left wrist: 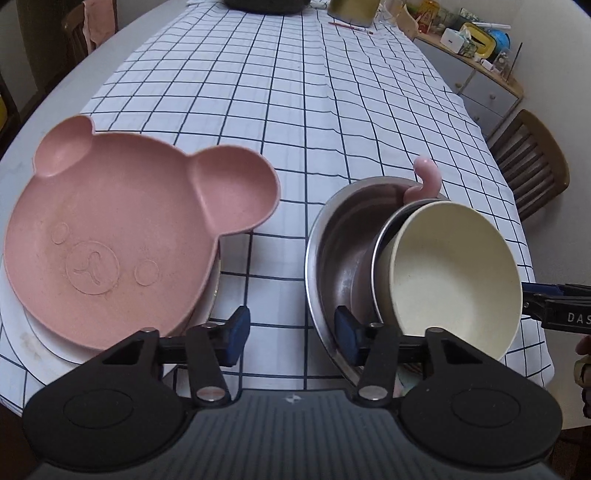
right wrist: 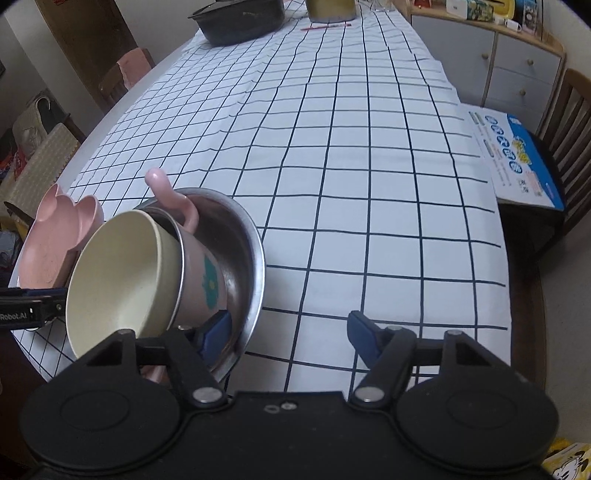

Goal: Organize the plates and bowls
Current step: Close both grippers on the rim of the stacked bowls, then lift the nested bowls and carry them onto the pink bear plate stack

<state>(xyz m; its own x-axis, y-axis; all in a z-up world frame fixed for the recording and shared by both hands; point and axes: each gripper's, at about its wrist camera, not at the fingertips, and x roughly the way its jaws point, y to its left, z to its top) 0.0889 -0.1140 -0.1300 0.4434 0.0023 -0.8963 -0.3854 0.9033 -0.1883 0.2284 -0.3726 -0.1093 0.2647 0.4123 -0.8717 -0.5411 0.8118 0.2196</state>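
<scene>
Checked white cloth point(left wrist: 295, 110) with a dark grid covers the long table, and the task's dishes are gathered at its near end. A pink bear-shaped plate point(left wrist: 122, 236), with 2 ear compartments and an embossed face, is seen resting on top of a white plate point(left wrist: 48, 343), whose rim shows beneath it. Just beside this stack, apart from it by a strip of cloth, a steel bowl point(left wrist: 332, 258) stands on the table. Inside it a pink cup point(right wrist: 201, 269) with a teal print and a curled handle is tilted on its side, and a cream bowl point(left wrist: 454, 266) is nested into the mouth of that cup, also tilted.

The left gripper point(left wrist: 291, 332) is held over the gap between the plate stack and the steel bowl. Its jaws are parted, with the bowl's rim lying between the 2 blue pads; 1 pad sits inside the bowl, and no pressing on the rim can be made out.

The right gripper point(right wrist: 291, 339) is seen at the opposite side of the steel bowl. Its jaws are also spread, 1 pad reaching inside the bowl near the cup and the other over bare cloth; nothing is clamped.

At the far end a dark pan point(right wrist: 240, 18) and a red pen point(right wrist: 325, 26) are visible. A printed box point(right wrist: 517, 158) lies on a chair at the right.
</scene>
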